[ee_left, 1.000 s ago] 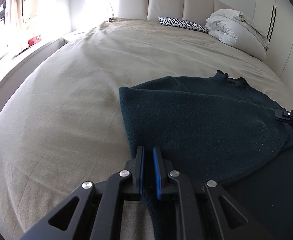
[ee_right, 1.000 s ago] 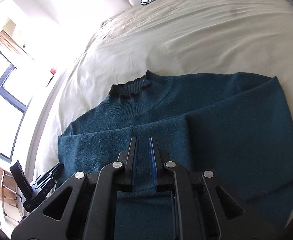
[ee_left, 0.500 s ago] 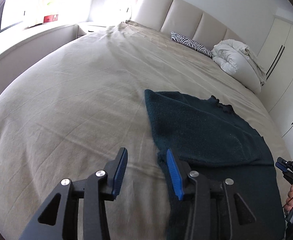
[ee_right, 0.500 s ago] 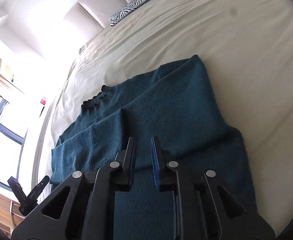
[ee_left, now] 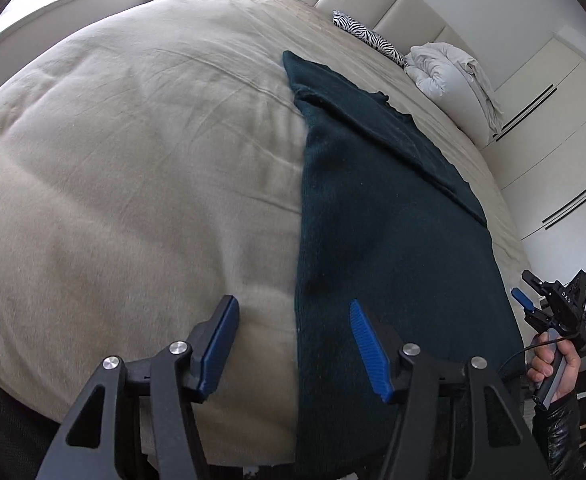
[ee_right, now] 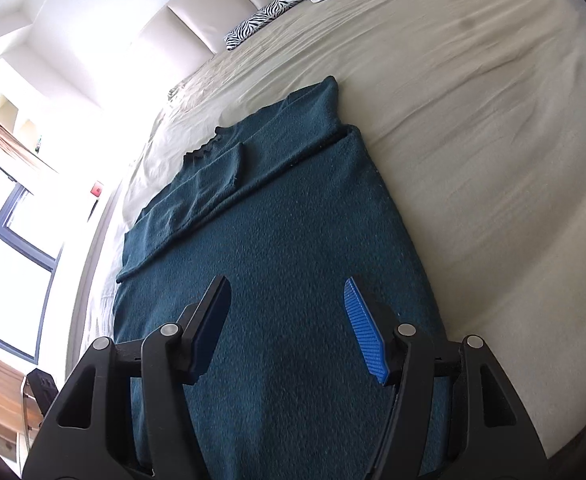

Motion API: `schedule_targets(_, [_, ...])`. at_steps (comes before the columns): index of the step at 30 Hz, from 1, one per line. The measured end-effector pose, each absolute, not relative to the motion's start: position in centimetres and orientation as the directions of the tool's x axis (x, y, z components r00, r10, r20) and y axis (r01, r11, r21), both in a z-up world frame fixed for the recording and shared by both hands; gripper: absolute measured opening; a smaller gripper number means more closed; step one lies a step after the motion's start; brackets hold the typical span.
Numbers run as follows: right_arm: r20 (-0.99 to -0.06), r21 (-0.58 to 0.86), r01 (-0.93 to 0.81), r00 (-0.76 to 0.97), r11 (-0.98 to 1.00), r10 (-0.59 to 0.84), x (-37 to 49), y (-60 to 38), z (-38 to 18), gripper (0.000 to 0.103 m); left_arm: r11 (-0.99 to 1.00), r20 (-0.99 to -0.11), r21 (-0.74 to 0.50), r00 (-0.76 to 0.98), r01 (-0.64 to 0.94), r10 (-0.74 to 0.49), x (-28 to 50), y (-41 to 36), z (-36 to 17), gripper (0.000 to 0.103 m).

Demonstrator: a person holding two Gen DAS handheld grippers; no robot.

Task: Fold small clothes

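A dark teal knit sweater lies flat on the beige bed, with both sleeves folded across its upper body. It also shows in the right wrist view. My left gripper is open and empty, hovering over the sweater's left edge near its hem. My right gripper is open and empty above the lower body of the sweater. The right gripper also shows at the far right of the left wrist view, held in a hand.
A zebra-print pillow and a bundled white duvet lie by the padded headboard. White wardrobe doors stand to the right of the bed. A window lies beyond the bed's left side.
Both grippers let go of the sweater and opened, first the left, then the right. Both pulled back toward the hem. The sleeve they carried now lies folded across the body.
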State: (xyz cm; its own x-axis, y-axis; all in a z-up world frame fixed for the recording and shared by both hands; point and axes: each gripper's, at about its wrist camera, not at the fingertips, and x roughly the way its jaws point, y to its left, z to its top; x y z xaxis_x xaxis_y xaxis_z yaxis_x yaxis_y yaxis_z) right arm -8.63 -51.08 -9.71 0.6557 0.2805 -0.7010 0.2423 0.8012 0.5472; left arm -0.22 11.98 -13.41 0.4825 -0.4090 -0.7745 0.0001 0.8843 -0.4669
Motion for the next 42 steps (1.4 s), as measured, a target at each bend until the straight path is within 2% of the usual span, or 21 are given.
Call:
schedule_targets(11, [-0.722,0.546,0.239,0.62,0.803,0.306,-13.5,-52.1,-9.5,0.059,0.841,-0.784,-0.539,0.337,0.047,-0.521,-3.1,10.7,-14.2,0.061])
schedule_targets(16, [-0.729,0.553,0.269,0.615,0.789,0.301,-15.1,-53.4,-9.8,0.059,0.795,-0.758,-0.606,0.299,0.005,-0.58,-3.0,10.9,-15.0,0.059])
schedule_targets(22, [-0.742,0.545,0.278,0.599,0.79,0.301,-16.5,-54.0,-9.6,0.058,0.786,-0.757,-0.619,0.273,-0.009,-0.593,-2.7,11.1,-15.3,0.044])
schedule_targets(25, [-0.76,0.524,0.289,0.584,0.801,0.286,-17.4,-54.5,-9.1,0.058,0.784,-0.758,-0.621,0.261,-0.006,-0.598,-2.7,11.0,-15.5,0.024])
schedule_targets(26, [-0.77,0.512,0.296,0.574,0.806,0.279,-17.7,-54.8,-8.9,0.057,0.785,-0.76,-0.62,0.254,-0.004,-0.599,-2.7,11.0,-15.5,0.014])
schedule_targets(27, [-0.78,0.503,0.302,0.563,0.81,0.274,-18.1,-55.1,-8.8,0.057,0.785,-0.76,-0.619,0.251,-0.003,-0.599,-2.7,10.8,-15.6,0.011])
schedule_targets(34, [-0.834,0.485,0.37,0.467,0.792,0.292,-20.8,-57.8,-9.6,0.057,0.781,-0.753,-0.625,0.254,0.012,-0.607,-2.7,10.7,-15.5,0.008])
schedule_targets(42, [-0.84,0.515,0.363,0.393,0.777,0.373,-21.0,-57.4,-10.8,0.057,0.776,-0.746,-0.629,0.258,0.03,-0.614,-3.0,11.0,-15.1,0.008])
